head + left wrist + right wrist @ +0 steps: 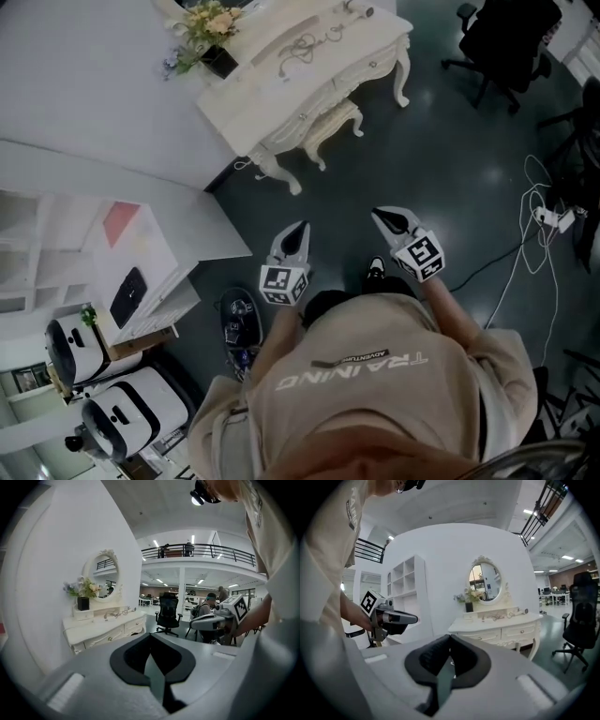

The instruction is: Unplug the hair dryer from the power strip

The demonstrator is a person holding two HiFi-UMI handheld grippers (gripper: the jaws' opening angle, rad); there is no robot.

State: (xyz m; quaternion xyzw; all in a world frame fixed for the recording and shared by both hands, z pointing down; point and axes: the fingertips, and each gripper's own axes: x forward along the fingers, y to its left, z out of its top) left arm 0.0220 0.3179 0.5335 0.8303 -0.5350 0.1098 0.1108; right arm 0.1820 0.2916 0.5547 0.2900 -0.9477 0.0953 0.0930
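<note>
A white dressing table (309, 56) stands across the dark floor, well ahead of both grippers. A coiled cord (305, 47) lies on its top, running toward a small pale object, probably the hair dryer (522, 611), at the far right end. No power strip can be made out on the table. My left gripper (298, 230) and right gripper (382, 217) are held in the air in front of the person, side by side and far from the table. Both are shut with nothing between their jaws. The left gripper view shows the right gripper (197, 623) beside it.
A flower vase (211, 28) and an oval mirror (485, 581) stand on the table, with a stool (333, 122) under it. A white shelf unit (122, 253) is at the left. Black office chairs (506, 42) and white floor cables (548, 217) are at the right.
</note>
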